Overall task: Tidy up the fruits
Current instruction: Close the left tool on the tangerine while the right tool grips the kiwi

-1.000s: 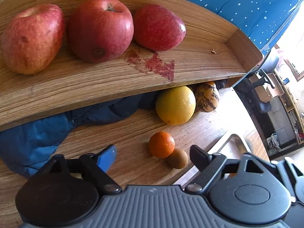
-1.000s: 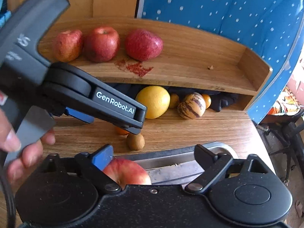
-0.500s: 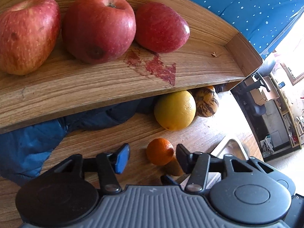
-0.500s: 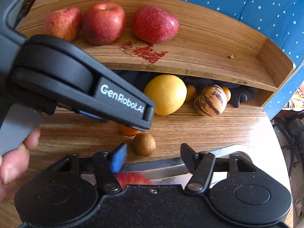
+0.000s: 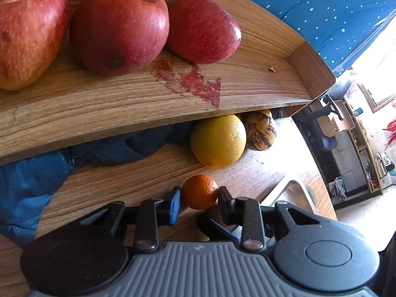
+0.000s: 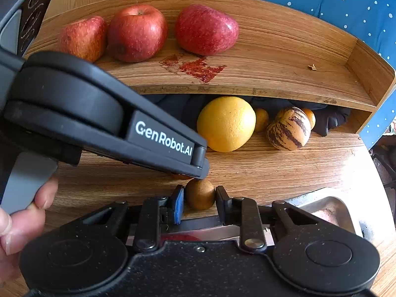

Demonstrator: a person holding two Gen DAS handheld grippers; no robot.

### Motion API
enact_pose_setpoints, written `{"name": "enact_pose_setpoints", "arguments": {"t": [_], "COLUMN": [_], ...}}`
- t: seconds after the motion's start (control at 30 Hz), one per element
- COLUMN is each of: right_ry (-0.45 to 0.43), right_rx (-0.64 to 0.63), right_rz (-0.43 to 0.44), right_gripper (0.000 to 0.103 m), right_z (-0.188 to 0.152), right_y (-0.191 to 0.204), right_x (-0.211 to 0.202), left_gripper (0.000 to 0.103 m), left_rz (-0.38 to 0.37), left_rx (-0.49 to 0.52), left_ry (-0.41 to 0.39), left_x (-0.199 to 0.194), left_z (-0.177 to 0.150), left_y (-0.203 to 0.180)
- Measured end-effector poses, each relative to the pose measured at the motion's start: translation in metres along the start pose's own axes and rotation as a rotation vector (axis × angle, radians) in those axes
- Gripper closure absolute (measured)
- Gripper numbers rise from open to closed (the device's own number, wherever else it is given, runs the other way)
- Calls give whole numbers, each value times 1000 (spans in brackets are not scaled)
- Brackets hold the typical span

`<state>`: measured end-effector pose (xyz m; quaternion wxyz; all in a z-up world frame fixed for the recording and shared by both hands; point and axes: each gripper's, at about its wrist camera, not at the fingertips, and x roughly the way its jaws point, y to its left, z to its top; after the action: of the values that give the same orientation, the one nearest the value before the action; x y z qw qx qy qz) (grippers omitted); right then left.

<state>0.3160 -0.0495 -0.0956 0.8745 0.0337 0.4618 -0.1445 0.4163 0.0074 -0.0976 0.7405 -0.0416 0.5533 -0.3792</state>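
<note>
Orange mandarin [image 5: 200, 192] sits dead ahead of your left gripper [image 5: 199, 204], between the fingers, both pads touching its sides w/ it resting on the wooden tabletop [image 5: 138, 173]. Brown kiwi [image 6: 200, 194] sits likewise between your right gripper [image 6: 200, 204] fingers, clamped or nearly so. Neither fruit has a long axis to mind. Upper shelf [image 6: 272, 57] w/ the apples [image 6: 137, 33] lies up and fwd.

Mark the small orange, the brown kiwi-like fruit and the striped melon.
small orange [image 5: 200, 192], left wrist view, centre of its peel between the fingers.
brown fruit [image 6: 200, 196], right wrist view, middle of its skin between the fingers.
striped melon [image 6: 288, 128], right wrist view, its striped front face.
</note>
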Motion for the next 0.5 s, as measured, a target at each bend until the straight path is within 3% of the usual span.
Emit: {"name": "enact_pose_setpoints", "arguments": {"t": [0.5], "right_ry": [-72], "right_rx": [38], "right_rz": [-26], "right_gripper": [75], "right_z": [-10], "right_y": [-9], "right_x": [-31], "left_gripper": [69], "left_rz": [40], "left_rx": [16], "left_ry": [-71], "left_x": [-31], "left_z": [-4], "left_y": [-10]}}
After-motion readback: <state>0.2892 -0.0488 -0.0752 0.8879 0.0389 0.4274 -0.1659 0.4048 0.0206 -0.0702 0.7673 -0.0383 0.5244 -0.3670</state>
